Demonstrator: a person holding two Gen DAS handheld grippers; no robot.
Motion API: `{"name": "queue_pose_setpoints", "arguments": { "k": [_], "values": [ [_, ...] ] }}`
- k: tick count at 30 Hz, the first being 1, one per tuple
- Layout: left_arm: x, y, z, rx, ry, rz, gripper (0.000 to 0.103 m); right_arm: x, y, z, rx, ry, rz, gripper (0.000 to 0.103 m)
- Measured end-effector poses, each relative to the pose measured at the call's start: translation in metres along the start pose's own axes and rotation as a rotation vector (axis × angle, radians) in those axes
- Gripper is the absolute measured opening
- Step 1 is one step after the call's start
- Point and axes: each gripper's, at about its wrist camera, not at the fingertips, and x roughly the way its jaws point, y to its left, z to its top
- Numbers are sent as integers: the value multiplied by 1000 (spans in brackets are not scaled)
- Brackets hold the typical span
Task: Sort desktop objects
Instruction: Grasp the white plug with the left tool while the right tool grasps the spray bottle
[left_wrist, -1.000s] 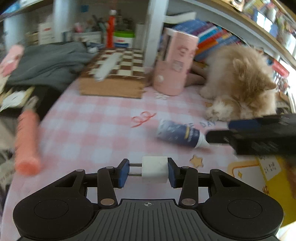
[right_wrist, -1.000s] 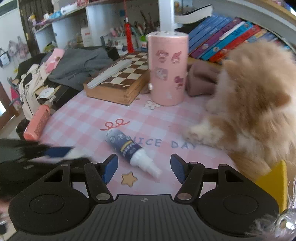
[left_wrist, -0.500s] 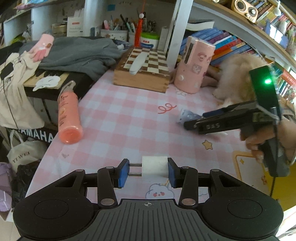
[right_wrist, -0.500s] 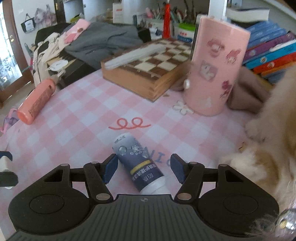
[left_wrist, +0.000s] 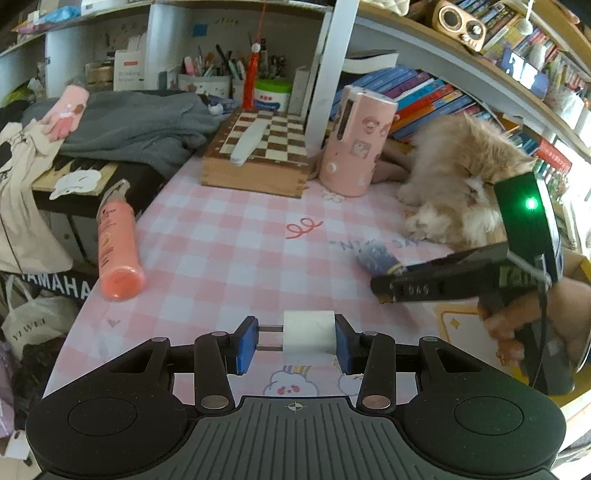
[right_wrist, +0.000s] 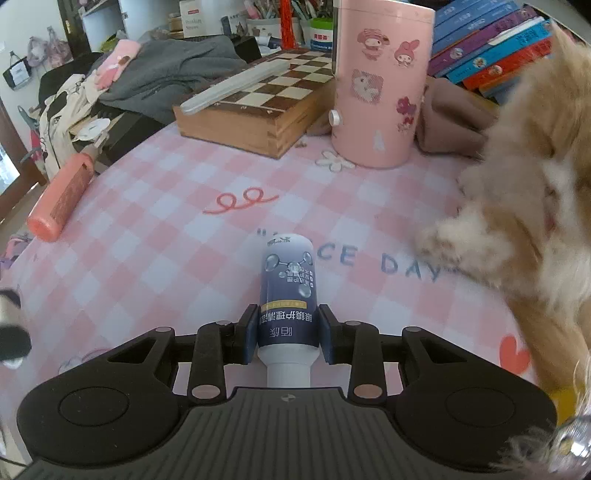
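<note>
White and boxy, a small plug-in charger block (left_wrist: 309, 336) sits clamped between the blue pads of the left gripper (left_wrist: 294, 339), prongs against the left pad, above the pink checked desk mat (left_wrist: 221, 254). Only the right wrist view shows the right gripper (right_wrist: 287, 334) closed on a dark blue spray bottle with a white neck (right_wrist: 287, 295), base pointing away. Farther off lie a coral-pink bottle (left_wrist: 117, 245), a wooden chessboard box (left_wrist: 260, 153), a pink stickered cylinder (right_wrist: 378, 81) and a fluffy ginger cat (left_wrist: 460, 181).
</note>
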Motion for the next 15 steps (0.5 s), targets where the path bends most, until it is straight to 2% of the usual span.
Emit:
{"name": "queue_pose_setpoints", "arguments": {
  "k": [7,15],
  "values": [
    [-7,-3,-2,5,-9,-6,42,0,3,-2,-28,-6,-14,31],
    [-14,-5,-2,3,-26,-22,42,-12,3,-9,12,-4,-4,30]
  ]
}}
